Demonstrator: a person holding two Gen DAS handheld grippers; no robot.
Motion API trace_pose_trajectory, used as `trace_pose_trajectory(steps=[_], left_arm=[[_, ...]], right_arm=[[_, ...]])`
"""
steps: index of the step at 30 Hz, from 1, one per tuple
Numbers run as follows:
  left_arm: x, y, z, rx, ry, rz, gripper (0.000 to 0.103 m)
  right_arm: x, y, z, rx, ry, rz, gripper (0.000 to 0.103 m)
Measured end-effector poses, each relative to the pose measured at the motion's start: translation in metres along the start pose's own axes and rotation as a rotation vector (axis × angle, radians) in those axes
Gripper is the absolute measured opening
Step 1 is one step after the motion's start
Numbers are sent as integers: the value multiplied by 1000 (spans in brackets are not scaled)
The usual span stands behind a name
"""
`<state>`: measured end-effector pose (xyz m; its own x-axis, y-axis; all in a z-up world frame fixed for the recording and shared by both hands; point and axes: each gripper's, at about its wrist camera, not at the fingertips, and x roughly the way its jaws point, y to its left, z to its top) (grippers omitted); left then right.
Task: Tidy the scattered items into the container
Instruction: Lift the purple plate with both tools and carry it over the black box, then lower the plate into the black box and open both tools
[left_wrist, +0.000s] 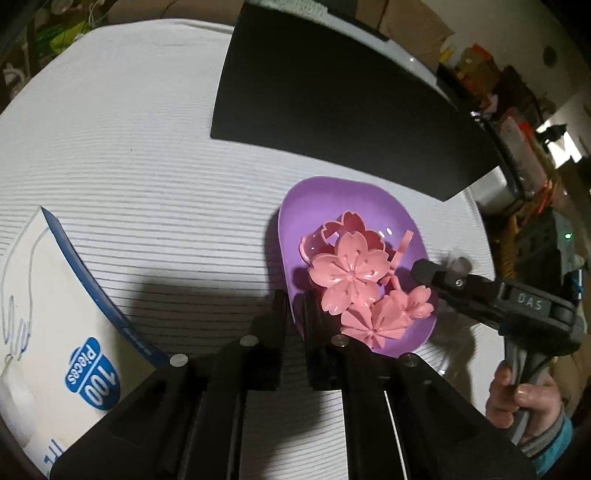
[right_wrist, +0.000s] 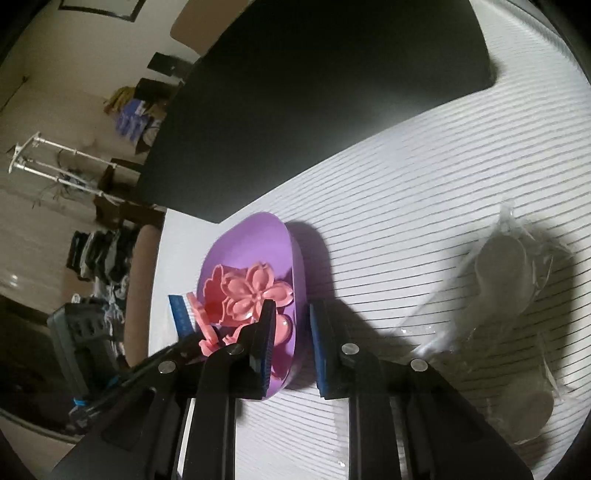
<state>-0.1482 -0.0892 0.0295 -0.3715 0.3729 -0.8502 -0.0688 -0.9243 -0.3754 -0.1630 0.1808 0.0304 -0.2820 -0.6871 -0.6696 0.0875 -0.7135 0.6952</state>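
Left tongs (left_wrist: 295, 306) pinch the near rim of the purple bowl (left_wrist: 332, 199); pink flowers (left_wrist: 347, 273) lie inside. Right tongs (right_wrist: 291, 325) straddle its rim (nothing visibly pinched), clear bag (right_wrist: 517, 280) farther right

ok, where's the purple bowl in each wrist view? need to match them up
Left wrist: purple bowl sits right of centre, its near rim clamped by the left gripper.
Right wrist: the bowl sits left of centre, its near rim between the fingers of the right gripper.
Shared landmark: the black mat lies behind the bowl in both.
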Motion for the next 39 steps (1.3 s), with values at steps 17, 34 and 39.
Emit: trace_pose_trajectory(steps=[17,34,39], left_arm=[[-48,-55,50,111,49,117,9],[-22,-75,228,71,110,104,11],[19,-63,274,63,119,122,11]], right_arm=[[-44,71,44,-104,16,-52,17],[-40,101,210,-73,-6,-83,17],[-1,80,254,-33,-3,-107,17]])
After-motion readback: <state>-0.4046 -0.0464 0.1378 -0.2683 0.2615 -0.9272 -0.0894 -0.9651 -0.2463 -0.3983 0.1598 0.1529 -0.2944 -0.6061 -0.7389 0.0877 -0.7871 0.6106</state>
